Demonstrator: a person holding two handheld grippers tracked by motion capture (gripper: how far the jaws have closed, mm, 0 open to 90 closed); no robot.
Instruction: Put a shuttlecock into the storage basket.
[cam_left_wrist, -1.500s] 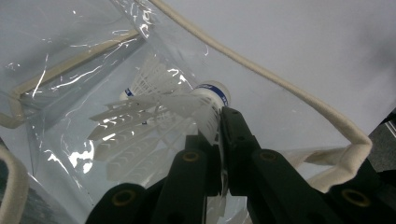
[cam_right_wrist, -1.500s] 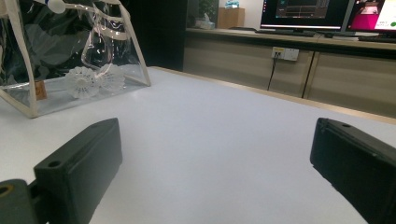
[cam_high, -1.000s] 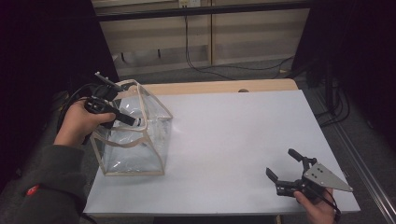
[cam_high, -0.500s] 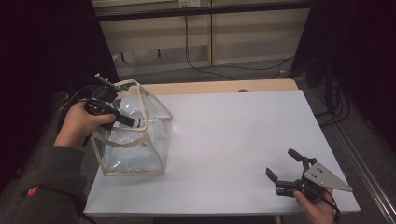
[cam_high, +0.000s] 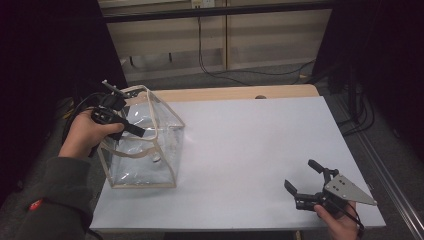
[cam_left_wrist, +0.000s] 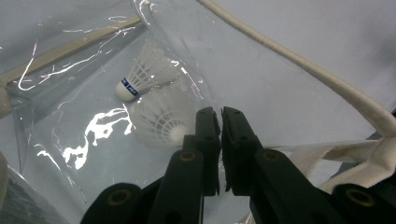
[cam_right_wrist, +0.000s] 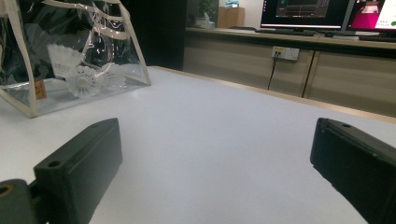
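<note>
The clear plastic bag (cam_high: 145, 145), trimmed with cream edging, stands on the left part of the white table (cam_high: 250, 150), its open mouth upward. Inside it lie two white shuttlecocks (cam_left_wrist: 154, 98): one shows a blue band at its cork, the other rests just beside it with its cork turned toward your left gripper's camera. From the right gripper view both appear through the bag's clear wall (cam_right_wrist: 84, 77), low in the bag.

Your left gripper (cam_high: 131, 128) reaches into the bag's mouth from the left edge of the table. In the left gripper view its two black jaws stand all but pressed together with a thin slit between them, having just parted a little; nothing is pinched there, and the shuttlecocks lie beyond the tips. The bag's cream strap (cam_left_wrist: 364, 112) runs past on the right of that view.

Your right gripper (cam_high: 306, 178) rests at the near right corner of the table, well apart from the bag. Its jaws are spread wide over bare tabletop, holding nothing. Beyond the table's far edge stand a wooden cabinet front (cam_right_wrist: 261, 60) and lit monitors (cam_right_wrist: 303, 11).
</note>
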